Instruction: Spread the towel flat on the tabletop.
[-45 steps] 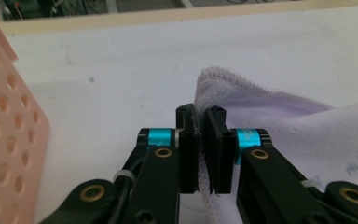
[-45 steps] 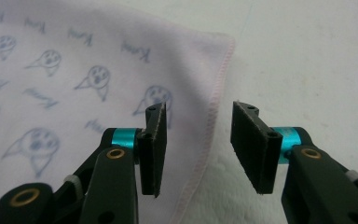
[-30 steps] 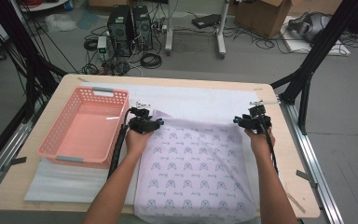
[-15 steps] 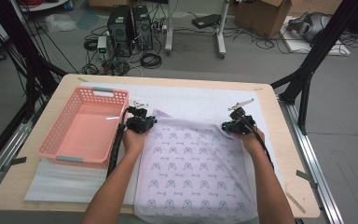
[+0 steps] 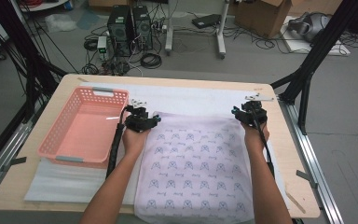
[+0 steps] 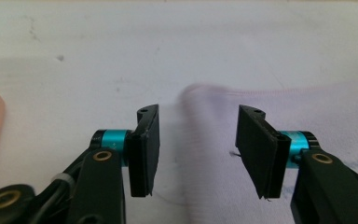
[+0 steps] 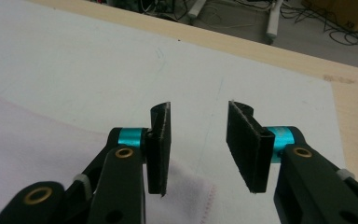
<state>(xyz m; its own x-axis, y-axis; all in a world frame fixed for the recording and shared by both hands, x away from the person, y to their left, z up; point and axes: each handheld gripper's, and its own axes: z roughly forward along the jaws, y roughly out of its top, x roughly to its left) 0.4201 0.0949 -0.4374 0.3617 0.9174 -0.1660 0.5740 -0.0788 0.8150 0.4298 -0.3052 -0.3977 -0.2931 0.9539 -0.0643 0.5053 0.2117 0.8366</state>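
Cloth [image 5: 196, 168], one soft pale sheet printed with small repeating blue motifs, lies flat on the white foam sheet [image 5: 200, 95] over the wooden surface [image 5: 289, 154]. The left claw [image 5: 145, 122] and right claw [image 5: 251, 112] gape open at its far corners. One pink latticed plastic basket [image 5: 65, 144] sits left.
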